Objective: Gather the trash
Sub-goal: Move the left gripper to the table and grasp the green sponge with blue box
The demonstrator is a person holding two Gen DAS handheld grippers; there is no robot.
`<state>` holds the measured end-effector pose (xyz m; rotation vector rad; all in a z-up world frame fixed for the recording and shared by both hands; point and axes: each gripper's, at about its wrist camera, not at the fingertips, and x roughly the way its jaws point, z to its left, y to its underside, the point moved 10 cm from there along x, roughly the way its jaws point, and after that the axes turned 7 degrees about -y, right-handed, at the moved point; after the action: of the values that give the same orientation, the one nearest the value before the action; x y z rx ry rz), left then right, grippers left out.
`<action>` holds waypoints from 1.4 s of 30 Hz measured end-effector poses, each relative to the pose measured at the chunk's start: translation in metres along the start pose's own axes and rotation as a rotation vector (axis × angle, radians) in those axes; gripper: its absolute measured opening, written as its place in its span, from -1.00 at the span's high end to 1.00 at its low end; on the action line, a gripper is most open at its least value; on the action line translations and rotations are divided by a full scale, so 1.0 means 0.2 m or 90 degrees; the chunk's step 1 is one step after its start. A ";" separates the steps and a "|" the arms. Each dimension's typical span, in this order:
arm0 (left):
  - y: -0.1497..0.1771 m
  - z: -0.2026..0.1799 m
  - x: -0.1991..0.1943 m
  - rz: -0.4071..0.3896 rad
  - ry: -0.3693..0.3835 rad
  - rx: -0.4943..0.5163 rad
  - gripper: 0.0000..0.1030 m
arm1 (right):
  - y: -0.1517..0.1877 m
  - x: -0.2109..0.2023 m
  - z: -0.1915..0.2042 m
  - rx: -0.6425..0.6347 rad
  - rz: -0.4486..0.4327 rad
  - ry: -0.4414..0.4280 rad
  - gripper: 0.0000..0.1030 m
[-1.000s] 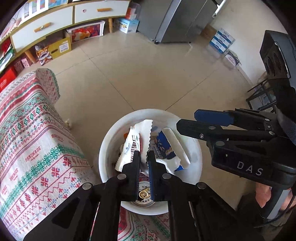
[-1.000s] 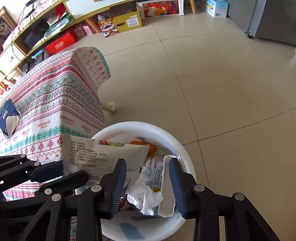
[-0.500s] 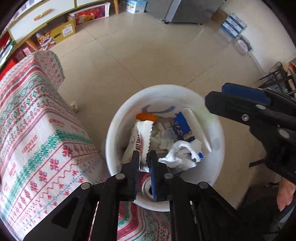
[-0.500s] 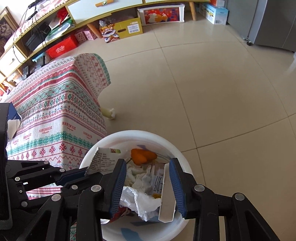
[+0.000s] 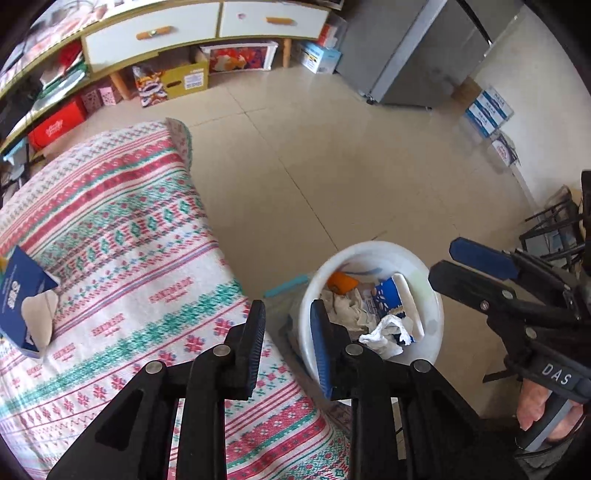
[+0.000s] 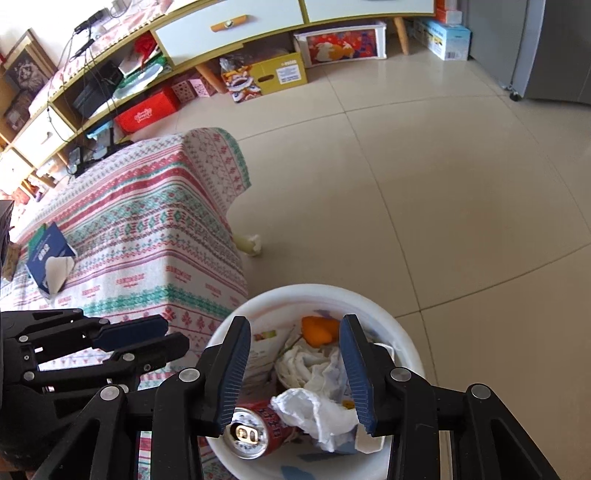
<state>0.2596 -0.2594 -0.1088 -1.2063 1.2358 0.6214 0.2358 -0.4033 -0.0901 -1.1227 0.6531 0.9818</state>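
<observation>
A white bin [image 6: 406, 325] stands on the floor beside the table, holding a red can [image 6: 258, 428], a white snack wrapper [image 6: 262, 350], crumpled tissue [image 6: 314, 406], an orange scrap [image 6: 319, 330] and a blue-white carton [image 5: 388, 299]. My left gripper [image 5: 286, 314] hangs over the table's corner just left of the bin [image 5: 369, 251]. Its jaws are opening with nothing between them. My right gripper [image 6: 293, 321] is above the bin, open and easing wider, gripping nothing. Each gripper shows in the other's view: the left gripper [image 6: 177, 334] and the right gripper [image 5: 445, 258].
A table with a patterned cloth [image 5: 110, 240] fills the left, with a blue tissue box [image 5: 22, 295] on it. A crumpled scrap [image 6: 251, 243] lies on the floor by the table's corner. A low cabinet [image 6: 229, 22], boxes and a grey fridge [image 5: 424, 55] line the far wall.
My left gripper was shut on the snack wrapper above the bin. It has let go, its jaws have parted, and it has moved left over the table edge. The right gripper rose slightly.
</observation>
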 end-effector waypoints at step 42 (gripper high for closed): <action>0.02 1.69 0.10 -0.008 -0.054 -0.403 -0.29 | -0.08 0.65 1.14 -0.193 0.055 -0.160 -0.31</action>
<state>0.3870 0.0479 -0.1689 -1.6820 0.9839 1.0933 0.2990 -0.1501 -0.1180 -1.2152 0.3575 1.3029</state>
